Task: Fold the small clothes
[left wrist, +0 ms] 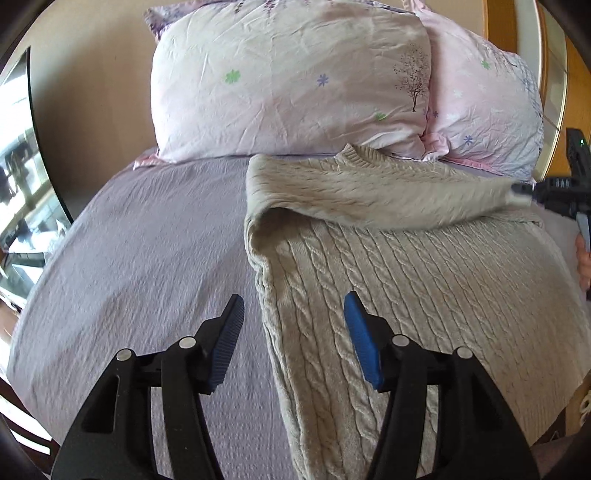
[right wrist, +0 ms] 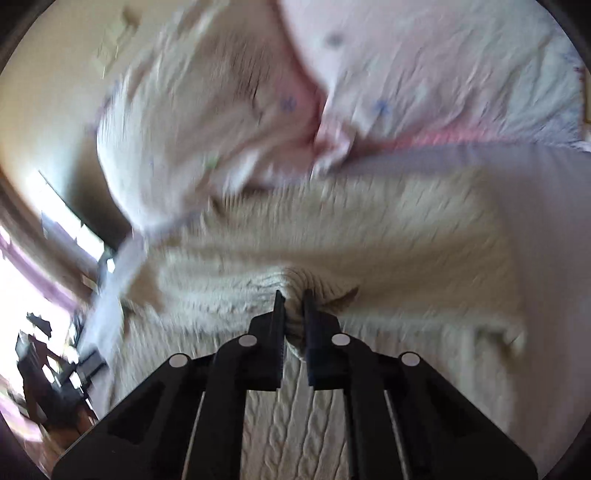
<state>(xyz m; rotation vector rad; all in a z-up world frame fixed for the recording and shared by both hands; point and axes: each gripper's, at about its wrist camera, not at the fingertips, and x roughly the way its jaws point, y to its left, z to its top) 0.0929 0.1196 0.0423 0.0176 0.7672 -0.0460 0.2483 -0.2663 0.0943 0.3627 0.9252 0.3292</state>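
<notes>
A beige cable-knit sweater (left wrist: 424, 280) lies on the lilac bedspread (left wrist: 147, 258), its top part folded over across the body. My left gripper (left wrist: 293, 310) is open and empty, hovering over the sweater's left edge. My right gripper (right wrist: 294, 306) is shut on a pinch of the sweater (right wrist: 295, 266) and holds that fold lifted; the right wrist view is blurred. The right gripper also shows in the left wrist view (left wrist: 554, 192) at the sweater's far right end.
Two pink floral pillows (left wrist: 288, 81) (left wrist: 487, 110) lean at the head of the bed, just behind the sweater. A dark-framed window or mirror (left wrist: 22, 184) stands at the left. A wooden headboard (left wrist: 498, 22) is at the upper right.
</notes>
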